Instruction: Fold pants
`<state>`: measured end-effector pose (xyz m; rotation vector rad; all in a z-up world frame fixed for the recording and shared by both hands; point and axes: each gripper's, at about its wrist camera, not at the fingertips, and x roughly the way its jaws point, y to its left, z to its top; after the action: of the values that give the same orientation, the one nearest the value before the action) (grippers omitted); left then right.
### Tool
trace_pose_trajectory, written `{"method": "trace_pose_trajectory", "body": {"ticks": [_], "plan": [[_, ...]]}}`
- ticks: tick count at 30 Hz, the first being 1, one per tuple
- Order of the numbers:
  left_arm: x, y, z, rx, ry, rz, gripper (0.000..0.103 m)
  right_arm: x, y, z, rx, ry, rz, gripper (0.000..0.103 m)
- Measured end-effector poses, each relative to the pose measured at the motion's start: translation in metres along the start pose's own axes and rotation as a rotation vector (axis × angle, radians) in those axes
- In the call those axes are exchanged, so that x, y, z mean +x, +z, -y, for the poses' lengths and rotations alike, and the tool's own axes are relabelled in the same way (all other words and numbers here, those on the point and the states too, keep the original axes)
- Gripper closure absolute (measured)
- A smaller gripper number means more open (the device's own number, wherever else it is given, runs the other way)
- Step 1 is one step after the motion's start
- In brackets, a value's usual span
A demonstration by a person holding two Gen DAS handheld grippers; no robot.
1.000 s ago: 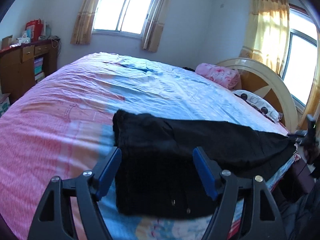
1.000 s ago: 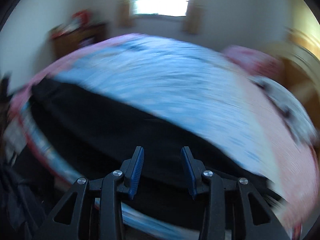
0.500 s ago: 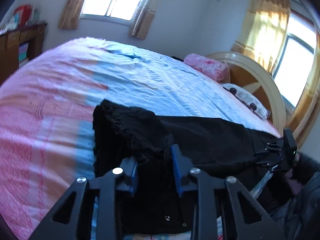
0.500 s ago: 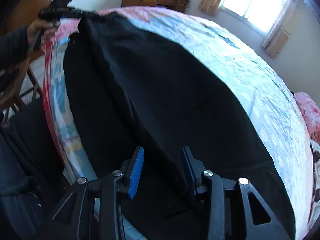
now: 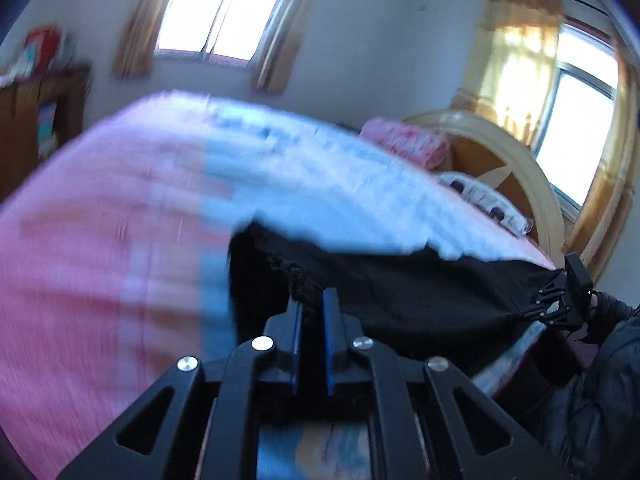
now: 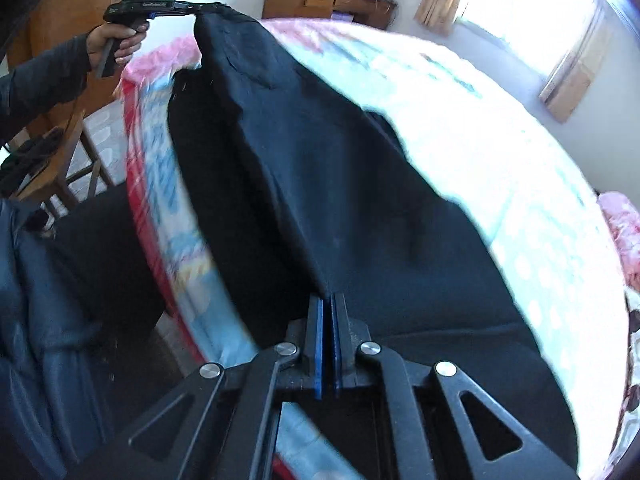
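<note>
- Left gripper [image 5: 313, 300]: jaws nearly closed, pinching the ruffled waist edge of the black pants [image 5: 400, 292]; only a thin bit of cloth sits between the blue pads
- Right gripper [image 6: 327, 300]: jaws pressed almost together on a fold of the pants [image 6: 320, 184] at the other end; the cloth rises straight out of the pinch
- The pants hang stretched between the two grippers, lifted partly off the bed [image 5: 120, 220], with the lower layer draped on the sheet near the bed's edge
- Risk, as I judge it: both grips look shallow, so a hard pull or swing could slide an edge out; one layer may be held rather than two, leaving the fold uneven; cloth near the edge could drop off the bed
- Hard to make out: the left view is smeared by motion; the pant legs' exact layout is lost in black on black; how many layers each pinch holds cannot be told; the person's hand [image 6: 116, 40] shows on the far gripper only
</note>
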<state>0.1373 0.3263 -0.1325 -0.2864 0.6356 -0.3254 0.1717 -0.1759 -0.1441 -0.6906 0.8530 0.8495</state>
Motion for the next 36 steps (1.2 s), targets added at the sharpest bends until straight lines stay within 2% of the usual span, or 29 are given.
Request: {"method": "trace_pose_trajectory", "body": {"ticks": [2, 4, 5, 6, 8, 9, 10, 12, 14, 15, 19, 24, 29, 32, 34, 35, 36], "plan": [[0.004, -0.022, -0.002, -0.036, 0.014, -0.024, 0.093, 0.012, -0.007, -0.002, 0.013, 0.034, -0.023, 0.1], [0.0, -0.031, 0.0, -0.067, 0.001, -0.004, 0.092, 0.02, -0.01, -0.006, -0.004, 0.033, -0.042, 0.099], [-0.002, -0.033, 0.001, -0.081, 0.008, 0.011, 0.09, 0.023, -0.01, -0.008, -0.015, 0.032, -0.049, 0.099], [-0.005, -0.034, 0.002, -0.095, 0.013, 0.024, 0.083, 0.023, -0.011, -0.009, -0.023, 0.027, -0.05, 0.099], [-0.009, -0.033, 0.005, -0.105, -0.01, 0.036, 0.063, 0.022, -0.01, -0.008, -0.014, 0.03, -0.046, 0.099], [-0.009, -0.033, 0.008, -0.105, -0.002, 0.039, 0.039, 0.023, -0.009, -0.007, -0.003, 0.034, -0.045, 0.099], [-0.008, -0.032, 0.01, -0.106, 0.013, 0.042, 0.022, 0.025, -0.009, -0.007, 0.005, 0.038, -0.043, 0.099], [-0.001, -0.03, 0.012, -0.104, 0.028, 0.037, 0.023, 0.024, -0.013, -0.003, 0.013, 0.038, -0.042, 0.099], [0.013, -0.029, 0.009, -0.104, 0.049, -0.012, 0.052, 0.021, -0.014, -0.002, 0.03, 0.039, -0.03, 0.099], [0.022, -0.029, 0.007, -0.104, 0.061, -0.05, 0.074, 0.019, -0.013, -0.001, 0.046, 0.047, -0.02, 0.099], [0.031, -0.031, 0.004, -0.091, 0.088, -0.054, 0.074, 0.006, -0.013, 0.002, 0.051, 0.071, -0.005, 0.099], [0.033, -0.029, 0.003, -0.097, 0.102, -0.041, 0.074, 0.023, -0.019, -0.011, 0.043, 0.088, -0.052, 0.099], [0.027, -0.034, -0.001, -0.099, 0.105, -0.049, 0.074, 0.024, -0.019, -0.01, 0.067, 0.093, -0.046, 0.097], [0.014, -0.034, 0.0, -0.105, 0.157, -0.031, 0.074, 0.03, -0.019, -0.011, 0.034, 0.114, -0.094, 0.094], [-0.004, -0.032, 0.002, -0.096, 0.175, 0.005, 0.064, 0.021, -0.01, -0.009, 0.032, 0.124, -0.102, 0.09], [-0.014, -0.03, 0.004, -0.081, 0.203, 0.021, 0.058, 0.012, -0.005, -0.004, 0.042, 0.14, -0.088, 0.077], [-0.021, -0.029, 0.005, -0.071, 0.229, 0.034, 0.044, 0.006, -0.003, 0.0, 0.05, 0.155, -0.07, 0.069]]}}
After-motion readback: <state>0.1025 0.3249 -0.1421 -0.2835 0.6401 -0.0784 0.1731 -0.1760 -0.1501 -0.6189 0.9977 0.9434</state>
